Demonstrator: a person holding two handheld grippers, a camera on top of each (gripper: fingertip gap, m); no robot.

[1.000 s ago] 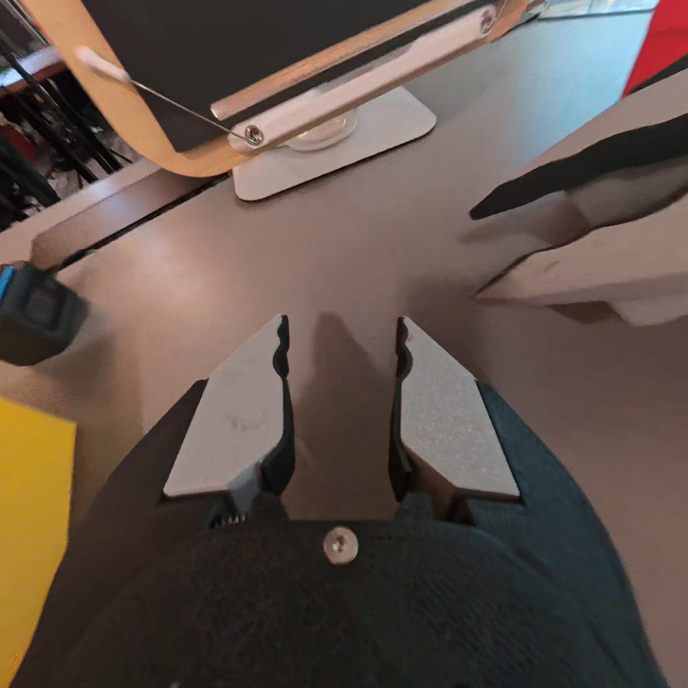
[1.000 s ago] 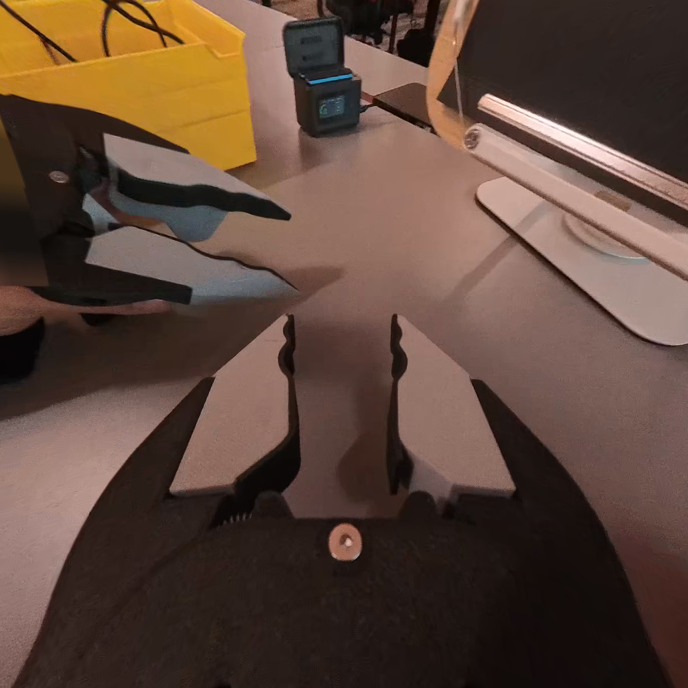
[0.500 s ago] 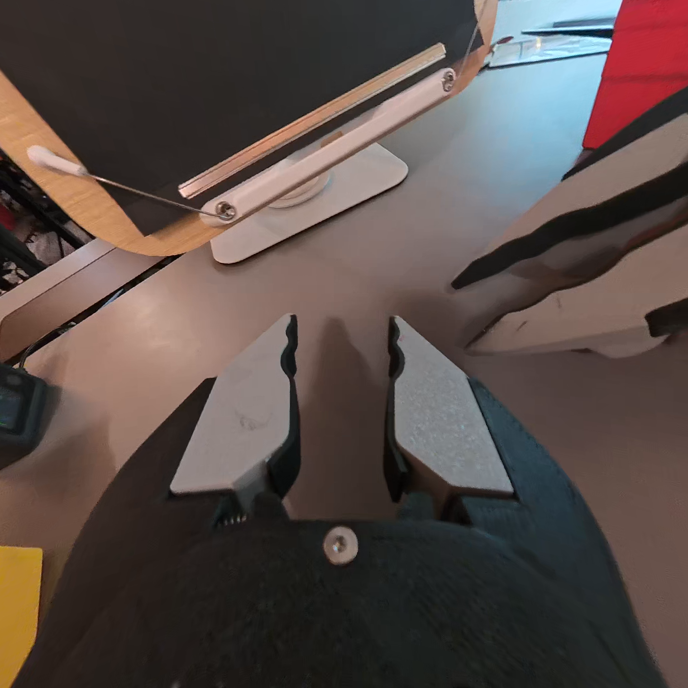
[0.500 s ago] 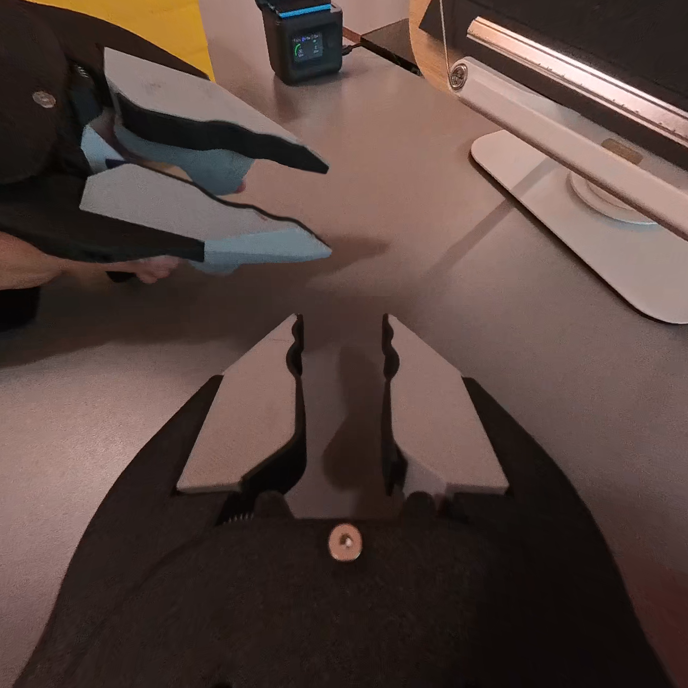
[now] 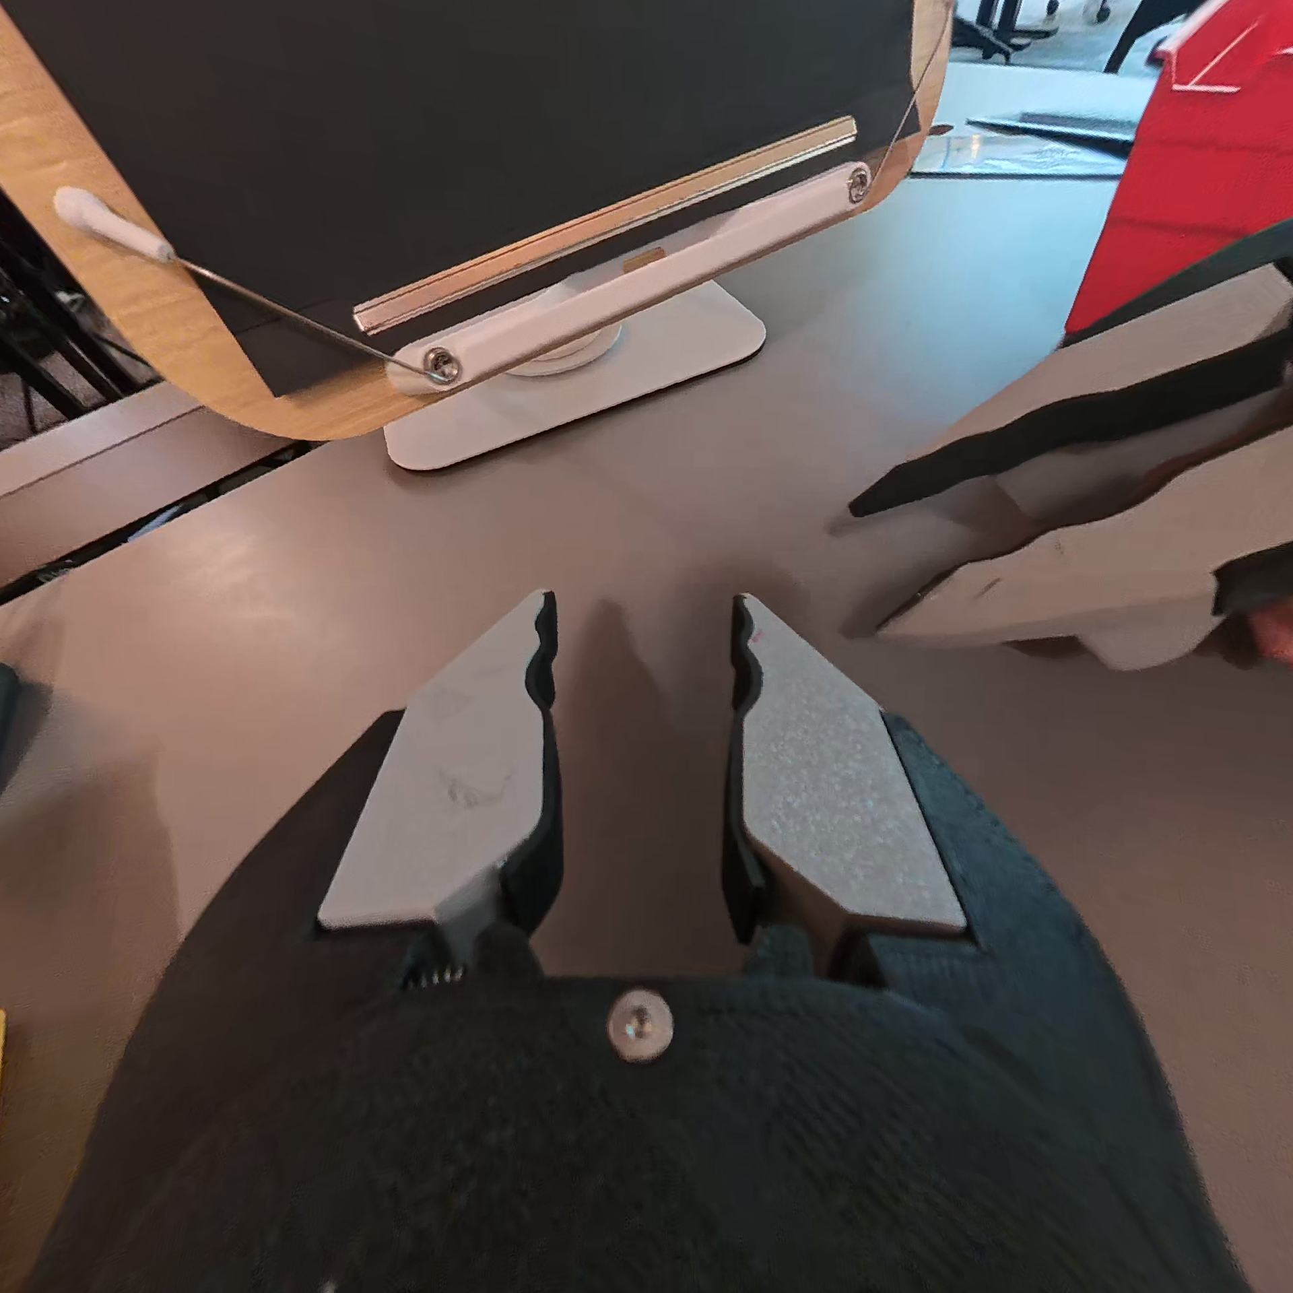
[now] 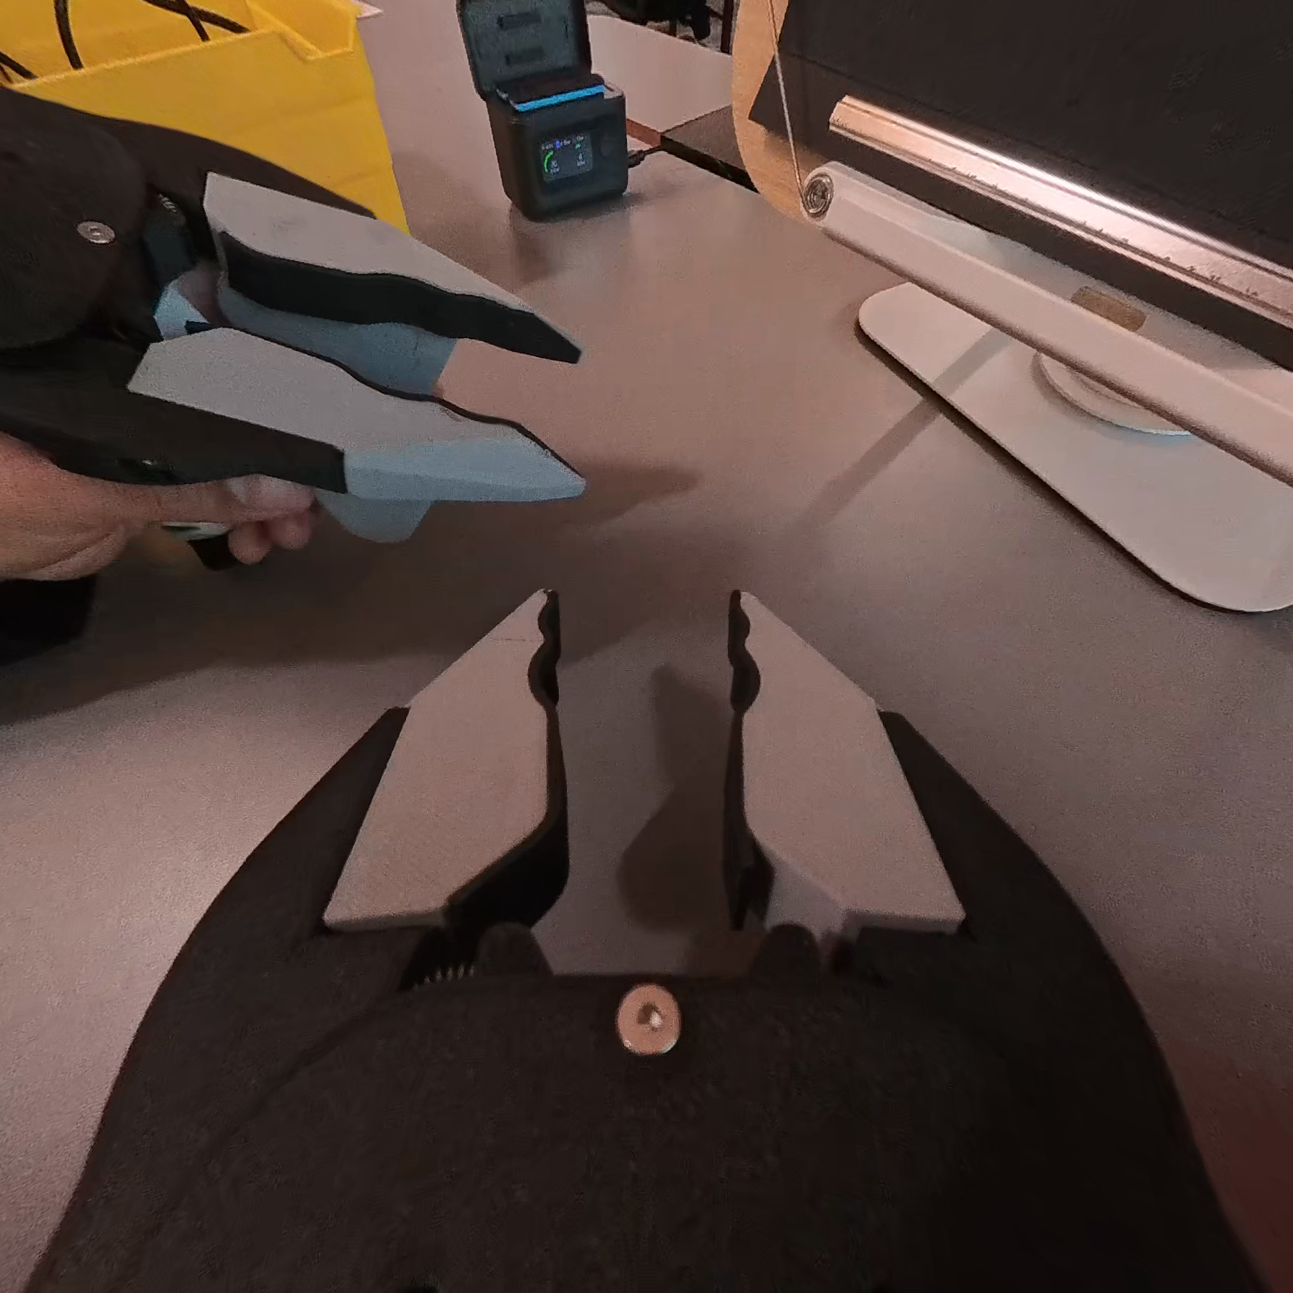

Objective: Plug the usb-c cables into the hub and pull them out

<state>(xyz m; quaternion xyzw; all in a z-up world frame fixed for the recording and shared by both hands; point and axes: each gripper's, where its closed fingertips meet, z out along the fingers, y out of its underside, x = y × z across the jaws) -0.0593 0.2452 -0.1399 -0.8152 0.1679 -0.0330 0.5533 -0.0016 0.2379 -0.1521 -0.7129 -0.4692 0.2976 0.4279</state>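
Left wrist view: the left gripper hovers low over the bare desk, jaws parted with nothing between them. The right gripper reaches in from the right edge, also spread and empty. Beyond stands a monitor on a white base, and a red box sits at the far right. No hub or usb-c cables show here.

Right wrist view: the right gripper is released over the desk, gripping nothing. The left gripper comes in from the left, held by a hand. Behind it a yellow bin holds dark cables, probably the usb-c ones, though their plugs cannot be seen. A small black charger case stands beside the bin. The hub is not in view.

Handling, as a judgement: the cables look light and limp, so each is best pinched at its stiff plug housing, pushed straight in and never yanked by the cord.

Against 1 s ago, both views have swung toward the monitor, the bin has nearly left the left view, and the 2 grippers sit closer together; jaws remain parted as before
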